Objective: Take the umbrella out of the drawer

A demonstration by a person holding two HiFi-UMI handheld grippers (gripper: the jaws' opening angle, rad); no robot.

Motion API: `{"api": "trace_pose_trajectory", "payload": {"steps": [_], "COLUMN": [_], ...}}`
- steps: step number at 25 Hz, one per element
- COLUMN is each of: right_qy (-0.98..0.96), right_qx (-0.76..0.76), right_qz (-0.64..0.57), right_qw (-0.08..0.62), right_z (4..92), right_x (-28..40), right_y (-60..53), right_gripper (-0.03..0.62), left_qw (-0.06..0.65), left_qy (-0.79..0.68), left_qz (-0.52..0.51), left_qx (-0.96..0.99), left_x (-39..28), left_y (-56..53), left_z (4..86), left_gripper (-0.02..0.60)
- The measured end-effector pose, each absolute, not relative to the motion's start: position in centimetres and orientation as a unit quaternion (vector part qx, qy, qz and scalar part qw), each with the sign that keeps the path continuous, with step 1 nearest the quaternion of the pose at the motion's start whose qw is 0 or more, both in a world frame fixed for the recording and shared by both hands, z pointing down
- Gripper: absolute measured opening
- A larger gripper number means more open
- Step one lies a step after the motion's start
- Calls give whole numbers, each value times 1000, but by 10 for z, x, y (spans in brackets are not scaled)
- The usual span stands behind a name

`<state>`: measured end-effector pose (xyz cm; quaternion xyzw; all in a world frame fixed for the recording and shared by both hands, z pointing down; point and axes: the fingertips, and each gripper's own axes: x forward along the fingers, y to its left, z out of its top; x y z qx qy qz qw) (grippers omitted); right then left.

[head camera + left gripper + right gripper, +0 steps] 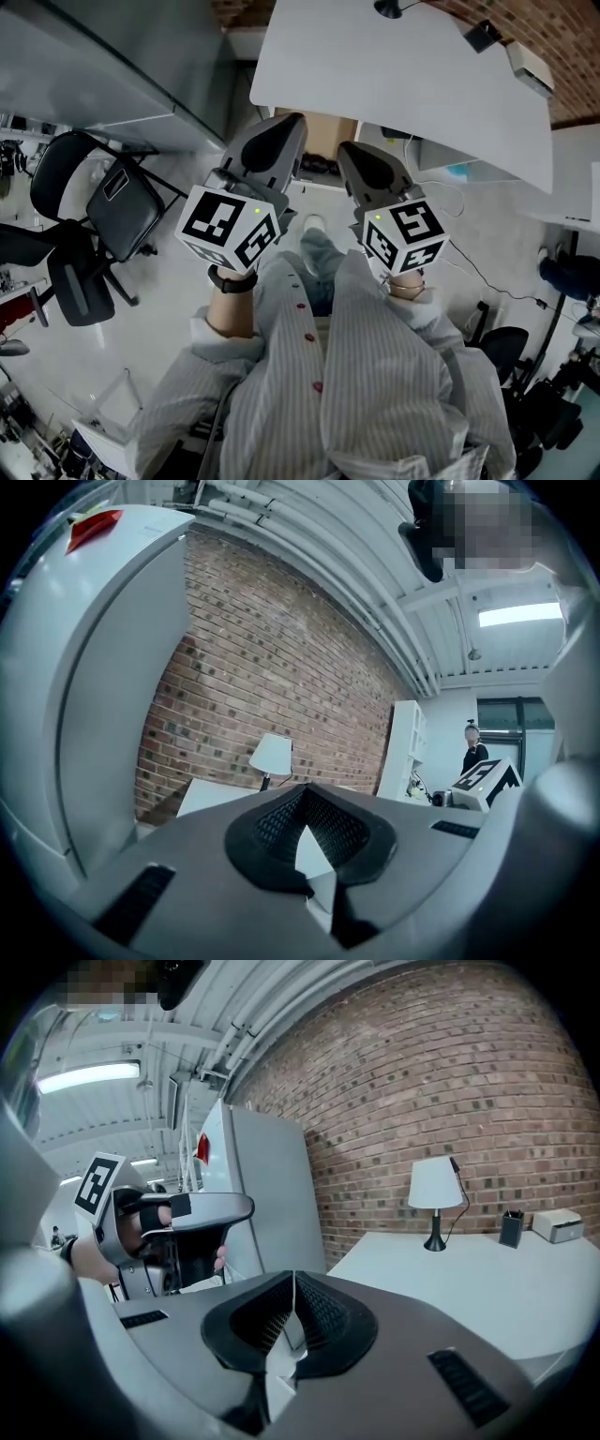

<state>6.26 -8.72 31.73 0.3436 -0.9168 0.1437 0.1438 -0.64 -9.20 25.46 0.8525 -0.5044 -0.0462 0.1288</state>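
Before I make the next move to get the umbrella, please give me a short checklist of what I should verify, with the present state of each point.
1. Left gripper empty, jaws together: ok.
2. Right gripper empty, jaws together: ok.
3. Drawer in sight: not ok, no view shows one.
4. Umbrella in sight: not ok, none visible.
5. Both grippers apart from the white table ahead: ok.

desk (394, 84): top edge cuts it | chair (124, 211): cut at left edge | distant person (473, 747): too small to make out
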Motion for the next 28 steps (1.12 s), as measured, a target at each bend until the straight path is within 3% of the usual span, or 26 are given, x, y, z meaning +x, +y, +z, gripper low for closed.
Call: {"api": "trace_pose_trajectory", "payload": {"steps": [28], "right_qy": [-905], "right_qx": [318], "right_qz": [207], "right_qw": [193], "right_z": [400], "right_x": [24], "right_y": [-137], "right_gripper": [37], "left_qw": [210], "left_qy": [-532], "left_qz": [5], "left_qx": [821], "left_x": [-53], "left_y": [-124], "left_z": [350], "left_gripper": [9]}}
